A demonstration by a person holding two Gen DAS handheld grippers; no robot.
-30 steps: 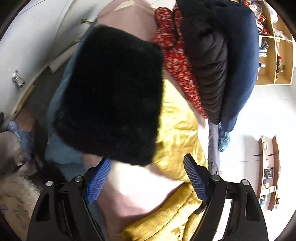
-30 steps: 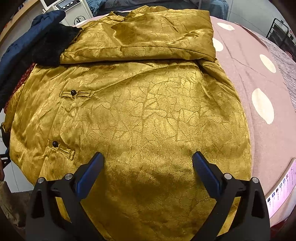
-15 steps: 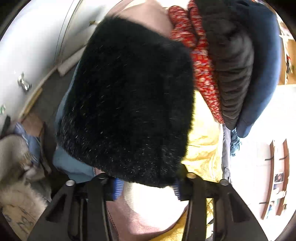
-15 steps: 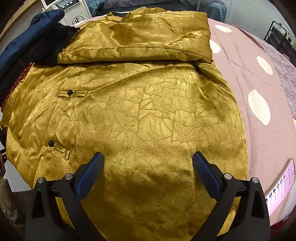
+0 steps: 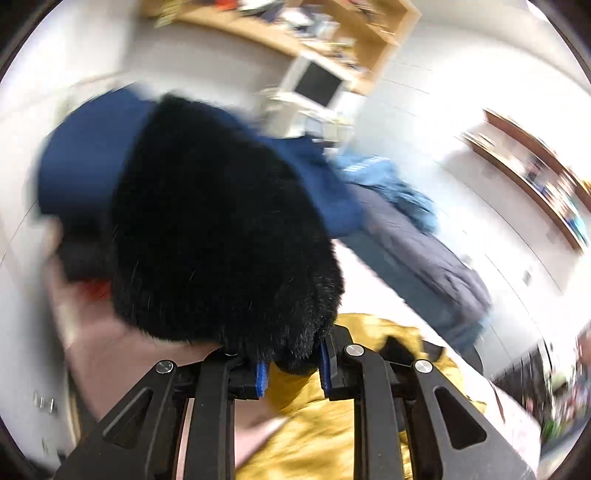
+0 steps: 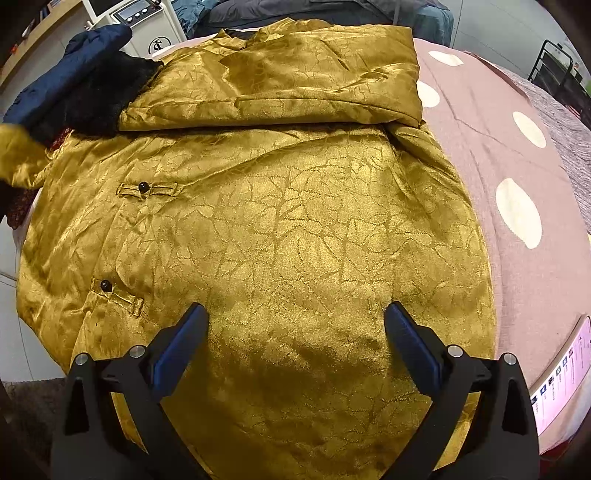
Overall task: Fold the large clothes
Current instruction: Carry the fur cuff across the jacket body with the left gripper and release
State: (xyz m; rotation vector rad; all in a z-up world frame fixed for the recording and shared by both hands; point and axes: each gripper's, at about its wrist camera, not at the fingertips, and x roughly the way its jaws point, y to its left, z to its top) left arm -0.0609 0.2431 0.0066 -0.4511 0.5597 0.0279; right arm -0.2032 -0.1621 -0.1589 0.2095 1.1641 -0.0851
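Looks like a clothes-sorting/storage room, not a home. Wooden shelving (image 5: 332, 33) along white walls, crammed w/ blurred items; a white machine w/ dark screen (image 5: 314, 86) below it. Work surface has a pink polka-dot cover (image 6: 524, 177), piled w/ a gold jacket (image 6: 277, 240), navy coat (image 6: 70, 74) etc. Black metal rack (image 6: 561, 70) at the far edge.

A pink cover (image 6: 491, 155) with pale oval spots (image 6: 517, 212) is spread over the surface, and a grey textured cloth (image 6: 565, 122) is laid along its far right side. A white machine (image 6: 147, 26) with a small display panel is seen at the upper left, beside a wooden counter (image 6: 44, 37). A black metal rack (image 6: 561, 70) is seen at the far right. A strip of printed labels (image 6: 561, 380) is fixed along the lower right edge. In the blurred left view, wooden shelves (image 5: 332, 29) are mounted on a white wall (image 5: 443, 122).
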